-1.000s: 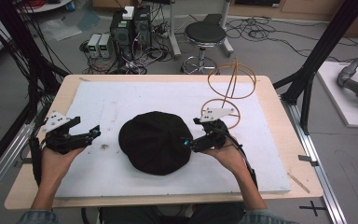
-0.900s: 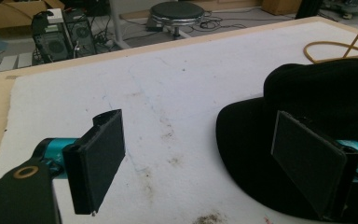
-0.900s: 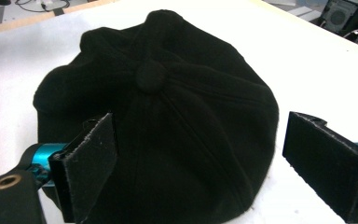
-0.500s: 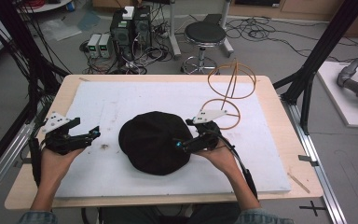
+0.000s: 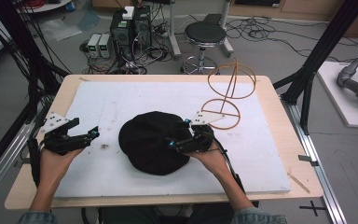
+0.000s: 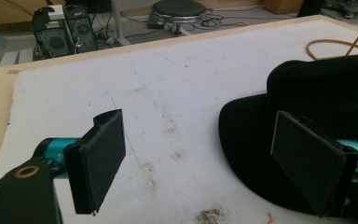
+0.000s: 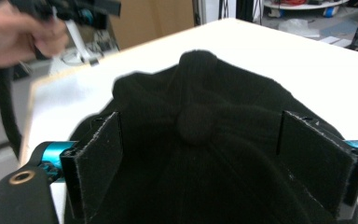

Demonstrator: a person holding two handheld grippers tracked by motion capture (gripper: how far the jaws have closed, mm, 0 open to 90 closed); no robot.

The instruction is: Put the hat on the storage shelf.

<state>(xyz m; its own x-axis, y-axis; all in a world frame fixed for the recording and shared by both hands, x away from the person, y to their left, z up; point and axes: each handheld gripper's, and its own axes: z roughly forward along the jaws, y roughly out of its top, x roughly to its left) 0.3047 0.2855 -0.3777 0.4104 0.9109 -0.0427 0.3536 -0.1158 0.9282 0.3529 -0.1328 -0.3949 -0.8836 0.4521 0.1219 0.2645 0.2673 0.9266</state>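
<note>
Your right gripper [image 5: 171,143], jaws wide but just narrowing, straddles the black knitted cap's [image 5: 154,140] crown to pinch it; your left gripper [image 5: 94,134] waits wide left of the cap.

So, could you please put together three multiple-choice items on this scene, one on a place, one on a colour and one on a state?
1. Where does the hat lie?
A. on the white mat
B. on the stool
C. on the wire stand

2. What colour is the hat?
A. red
B. black
C. white

3. How do the jaws of the right gripper stand?
A. shut tight on the mat's edge
B. apart, over the hat
C. clamped on the wire stand

Answers:
1 A: the high view shows the hat flat on the mat, in the middle of the table.
2 B: it is black in all three views.
3 B: the right gripper view shows both pads wide apart with the hat's crown between them; they have just been closing a little.
</note>
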